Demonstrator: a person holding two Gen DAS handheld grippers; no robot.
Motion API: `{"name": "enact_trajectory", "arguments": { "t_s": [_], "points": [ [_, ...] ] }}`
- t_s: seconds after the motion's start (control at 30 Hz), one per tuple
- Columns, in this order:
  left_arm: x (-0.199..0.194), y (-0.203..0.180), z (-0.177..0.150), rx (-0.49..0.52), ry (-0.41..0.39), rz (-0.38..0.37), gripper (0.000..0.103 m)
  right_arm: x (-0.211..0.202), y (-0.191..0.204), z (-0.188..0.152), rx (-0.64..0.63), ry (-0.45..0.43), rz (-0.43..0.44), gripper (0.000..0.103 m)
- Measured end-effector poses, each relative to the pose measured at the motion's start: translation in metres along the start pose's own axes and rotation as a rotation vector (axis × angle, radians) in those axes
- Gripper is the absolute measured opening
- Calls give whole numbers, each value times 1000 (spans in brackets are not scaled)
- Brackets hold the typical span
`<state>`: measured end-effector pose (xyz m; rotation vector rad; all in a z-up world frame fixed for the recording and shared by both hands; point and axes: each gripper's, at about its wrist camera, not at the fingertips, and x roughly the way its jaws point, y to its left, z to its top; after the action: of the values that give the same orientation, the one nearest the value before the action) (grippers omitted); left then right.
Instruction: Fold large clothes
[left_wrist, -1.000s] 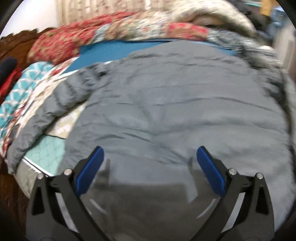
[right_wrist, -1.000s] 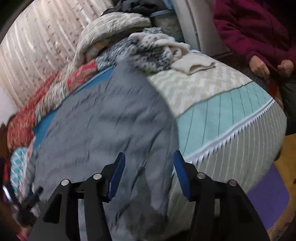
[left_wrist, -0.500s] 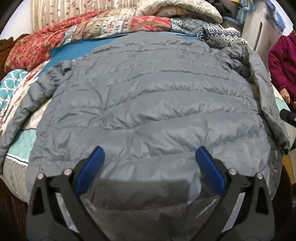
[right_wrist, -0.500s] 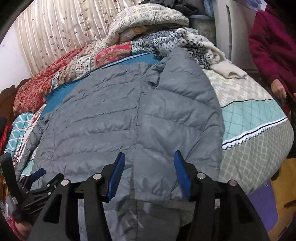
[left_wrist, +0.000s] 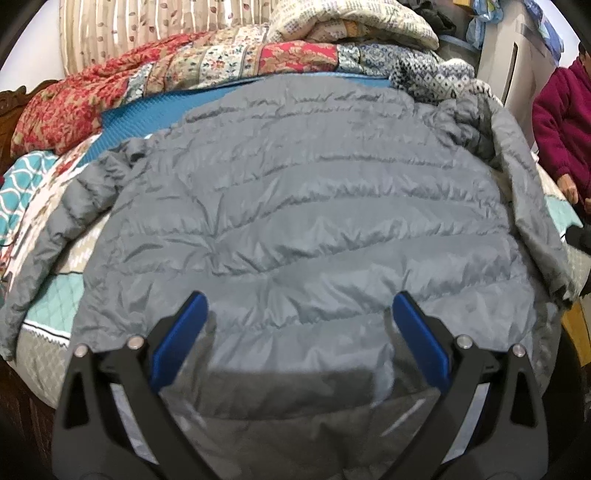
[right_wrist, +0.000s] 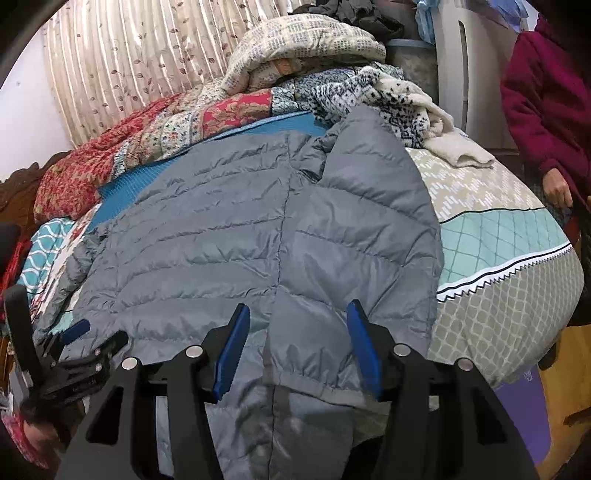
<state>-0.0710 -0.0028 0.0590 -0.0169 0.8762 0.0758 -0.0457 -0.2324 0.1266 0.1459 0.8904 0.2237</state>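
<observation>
A bed (right_wrist: 498, 295) with a teal and beige patterned cover fills both views, a striped curtain (right_wrist: 122, 66) behind it. On the left gripper (left_wrist: 299, 314), the blue fingers (left_wrist: 181, 332) stand wide apart with nothing between them, poised over the lower back of the grey puffer jacket (left_wrist: 303, 206), which lies spread across the bed. The right gripper (right_wrist: 297, 332) has its fingers (right_wrist: 232, 347) spread wide too, straddling the jacket's hem at the bed's near edge, gripping nothing. Beyond the fingers, one sleeve (left_wrist: 48, 236) trails off to the left. Farther out, past the collar, quilts (right_wrist: 166, 125) and a knitted sweater (right_wrist: 380, 99) are piled up. To the right stands a person in a maroon top (right_wrist: 543, 96).
</observation>
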Motion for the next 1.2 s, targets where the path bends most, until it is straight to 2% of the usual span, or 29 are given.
{"name": "enact_trajectory", "arguments": {
  "t_s": [0.13, 0.23, 0.43, 0.53, 0.6, 0.63, 0.67, 0.7, 0.73, 0.8, 0.93, 1.03, 1.2],
  "points": [
    [-10, 1, 5, -2, -13, -20, 97, -7, -3, -14, -47, 0, 0, 53],
    [-15, -1, 9, 7, -21, -33, 97, 4, -1, -22, -77, 42, -14, 53],
    [-22, -8, 18, 27, -35, -66, 97, 24, 10, -26, -94, 115, 27, 53],
    [-25, -11, 23, 33, -41, -87, 97, 35, 3, -30, -97, 151, -47, 53],
    [-28, -12, 27, 28, -47, -103, 97, 37, -17, -31, -12, 175, -14, 41],
    [-29, -13, 28, 28, -51, -106, 97, 35, -23, -31, 12, 178, -1, 18],
    [-33, -14, 30, 32, -61, -112, 97, 33, -30, -29, 44, 189, 30, 13],
    [-35, -15, 31, 36, -65, -115, 97, 28, -36, -26, 78, 191, 82, 12],
    [-37, -16, 33, 43, -70, -118, 97, 18, -41, -19, 121, 176, 167, 11],
    [-45, -16, 37, 45, -87, -135, 97, -4, -37, 0, 121, 128, 261, 11],
    [-56, -3, 43, -14, -112, -150, 97, -40, -16, 45, 74, 39, 402, 11],
    [-63, 22, 43, -72, -134, -130, 97, -47, 8, 100, 49, 14, 481, 11],
    [-77, 86, 33, -188, -193, -46, 97, -11, 114, 215, -76, 17, 554, 11]
  ]
}}
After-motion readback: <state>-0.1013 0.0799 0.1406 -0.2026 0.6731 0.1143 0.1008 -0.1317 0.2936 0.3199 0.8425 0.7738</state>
